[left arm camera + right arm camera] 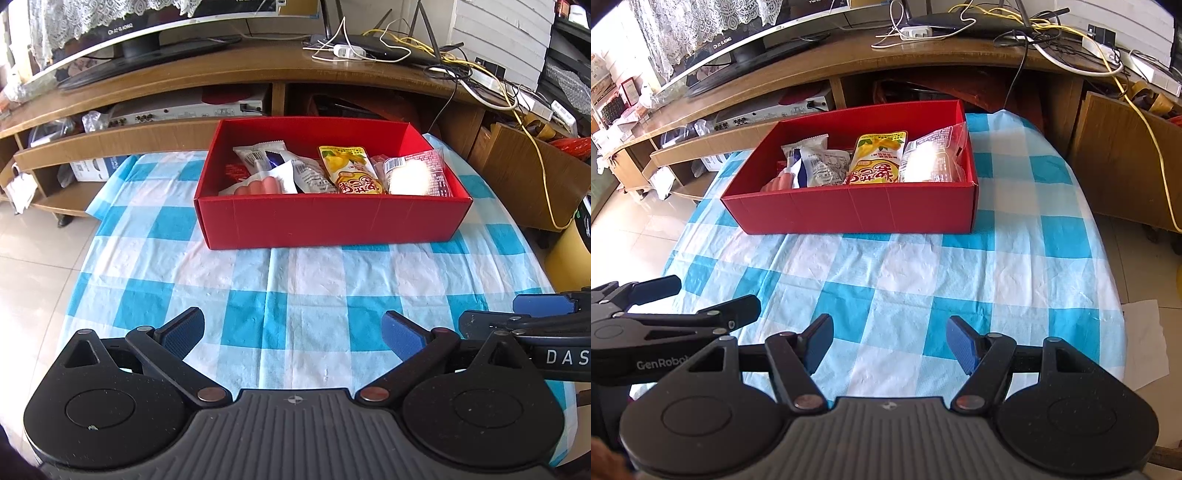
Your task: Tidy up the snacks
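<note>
A red cardboard box [332, 221] stands at the far end of the checked table and also shows in the right wrist view [857, 214]. It holds several snack packs: a yellow pouch [351, 168] [877, 158], white wrappers [295, 173] [816, 162], a pink sausage pack [258, 186], and a clear pack under glare [413, 173] [931, 158]. My left gripper [293, 334] is open and empty over the near cloth. My right gripper [889, 343] is open and empty beside it, and also shows in the left wrist view [517, 314].
The blue and white checked cloth [295, 280] covers the table. Behind stands a wooden TV unit [221, 70] with a monitor, cables and a router. A brown cardboard box [535, 177] sits at the right. Tiled floor lies at the left.
</note>
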The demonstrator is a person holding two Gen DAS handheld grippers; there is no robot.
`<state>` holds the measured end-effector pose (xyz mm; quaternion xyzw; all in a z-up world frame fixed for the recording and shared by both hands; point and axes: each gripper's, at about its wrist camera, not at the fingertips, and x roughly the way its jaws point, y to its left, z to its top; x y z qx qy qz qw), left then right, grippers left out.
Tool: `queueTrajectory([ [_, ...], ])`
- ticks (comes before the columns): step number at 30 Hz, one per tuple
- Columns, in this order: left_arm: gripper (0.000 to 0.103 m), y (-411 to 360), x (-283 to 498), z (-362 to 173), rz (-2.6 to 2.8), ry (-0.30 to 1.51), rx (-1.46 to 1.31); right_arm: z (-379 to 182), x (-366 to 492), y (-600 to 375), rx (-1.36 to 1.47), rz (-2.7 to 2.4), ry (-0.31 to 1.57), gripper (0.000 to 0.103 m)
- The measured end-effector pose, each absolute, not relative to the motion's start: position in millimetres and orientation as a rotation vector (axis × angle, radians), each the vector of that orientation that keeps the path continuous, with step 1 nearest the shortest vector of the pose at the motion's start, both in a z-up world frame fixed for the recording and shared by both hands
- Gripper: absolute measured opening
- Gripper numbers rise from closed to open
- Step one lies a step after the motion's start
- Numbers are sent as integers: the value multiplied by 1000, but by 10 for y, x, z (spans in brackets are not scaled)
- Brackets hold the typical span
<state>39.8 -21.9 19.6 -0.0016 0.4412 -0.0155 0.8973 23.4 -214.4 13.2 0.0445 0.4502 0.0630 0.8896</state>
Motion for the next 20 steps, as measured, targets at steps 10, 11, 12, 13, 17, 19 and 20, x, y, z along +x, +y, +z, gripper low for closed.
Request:
queueTrajectory([
  [10, 102, -224, 389, 157, -27, 936, 2, 89, 229, -2132, 83, 126, 956, 79],
  [11, 102, -225, 386, 156, -26, 936, 3, 88, 228, -2131, 83, 126, 958, 79],
  [12, 102, -225, 384, 157, -25, 936, 4, 88, 230, -2132, 82, 126, 958, 79],
  [13, 102, -223, 383, 157, -24, 935, 4, 89, 232, -2133, 83, 127, 957, 79],
  [17, 103, -224, 382, 162, -21, 932, 8, 86, 236, -2133, 85, 130, 957, 79],
  [19, 103, -224, 386, 159, -14, 935, 10, 93, 234, -2134, 90, 135, 953, 79],
  [20, 103, -225, 386, 157, -3, 934, 17, 101, 232, -2136, 91, 132, 950, 79],
])
